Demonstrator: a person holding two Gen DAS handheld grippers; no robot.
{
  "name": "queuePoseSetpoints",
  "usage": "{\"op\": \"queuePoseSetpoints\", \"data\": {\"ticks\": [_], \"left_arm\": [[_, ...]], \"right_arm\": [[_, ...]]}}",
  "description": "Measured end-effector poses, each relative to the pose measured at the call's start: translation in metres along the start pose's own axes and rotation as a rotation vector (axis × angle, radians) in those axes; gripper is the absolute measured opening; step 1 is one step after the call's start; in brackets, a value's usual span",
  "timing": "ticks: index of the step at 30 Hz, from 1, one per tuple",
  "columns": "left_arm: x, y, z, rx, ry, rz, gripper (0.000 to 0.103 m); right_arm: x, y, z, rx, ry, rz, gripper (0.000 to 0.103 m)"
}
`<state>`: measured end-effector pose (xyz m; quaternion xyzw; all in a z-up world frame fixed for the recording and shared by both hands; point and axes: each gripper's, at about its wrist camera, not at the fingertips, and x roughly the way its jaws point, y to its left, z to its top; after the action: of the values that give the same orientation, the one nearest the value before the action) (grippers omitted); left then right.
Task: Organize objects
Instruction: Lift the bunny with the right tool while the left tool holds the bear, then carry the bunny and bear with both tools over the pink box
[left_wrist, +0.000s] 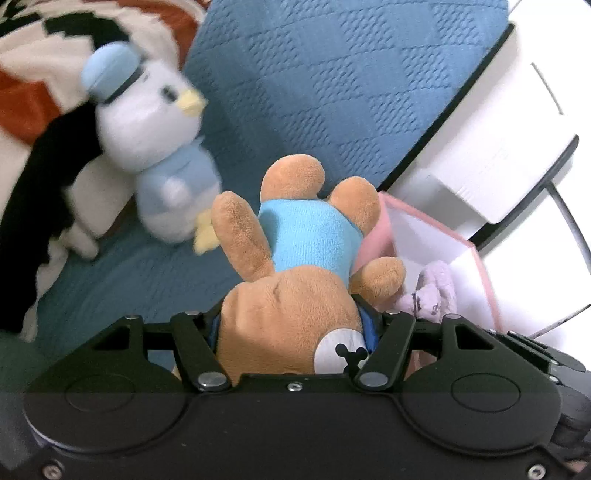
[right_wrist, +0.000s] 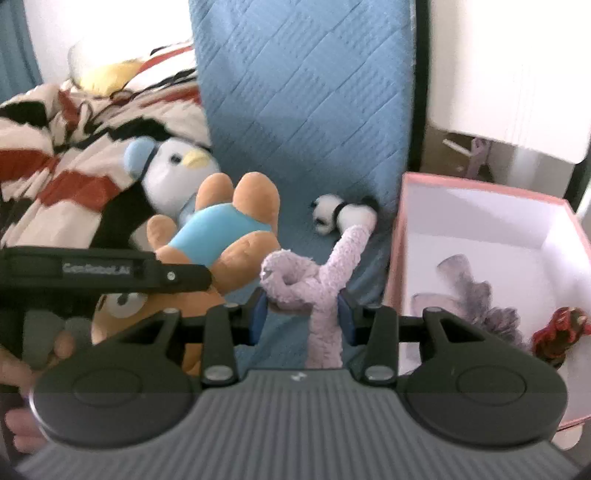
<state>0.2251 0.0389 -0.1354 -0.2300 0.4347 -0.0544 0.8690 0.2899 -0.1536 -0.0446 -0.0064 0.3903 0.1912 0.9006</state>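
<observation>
My left gripper is shut on a brown plush bear in a blue shirt, gripping its head; the bear hangs upside down above the blue bedspread. It also shows in the right wrist view, held by the left gripper. My right gripper is shut on a lilac plush toy, next to the pink box. The lilac toy and the pink box show at the right of the left wrist view. A penguin plush sits on the bed.
A small panda plush lies on the bedspread left of the box. Inside the box lie a grey plush and a red toy. A striped red, black and white blanket covers the left. White furniture stands right.
</observation>
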Motion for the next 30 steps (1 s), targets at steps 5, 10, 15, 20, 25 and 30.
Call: {"op": "queuePoseSetpoints", "data": {"ticks": [5,10,15,20,25,30], "left_arm": [[-0.001,-0.023,0.024,0.012,-0.003,-0.025,0.063],[0.000,-0.045,0.036,0.027,0.004,-0.054,0.063],[0.004,-0.075,0.050,0.058,-0.002,-0.079,0.063],[0.007,-0.106,0.053,0.084,-0.011,-0.110,0.063],[0.017,-0.137,0.051,0.114,-0.003,-0.131,0.063],[0.030,-0.159,0.040,0.132,0.021,-0.148,0.063]], "right_arm": [[-0.009,-0.015,0.013,0.019,-0.029,-0.013,0.043],[-0.017,-0.023,0.029,0.004,-0.054,-0.036,0.043],[-0.030,-0.038,0.043,0.024,-0.088,-0.045,0.043],[-0.046,-0.056,0.048,0.027,-0.138,-0.080,0.043],[-0.062,-0.078,0.046,0.040,-0.161,-0.123,0.043],[-0.067,-0.101,0.030,0.053,-0.153,-0.140,0.043]]}}
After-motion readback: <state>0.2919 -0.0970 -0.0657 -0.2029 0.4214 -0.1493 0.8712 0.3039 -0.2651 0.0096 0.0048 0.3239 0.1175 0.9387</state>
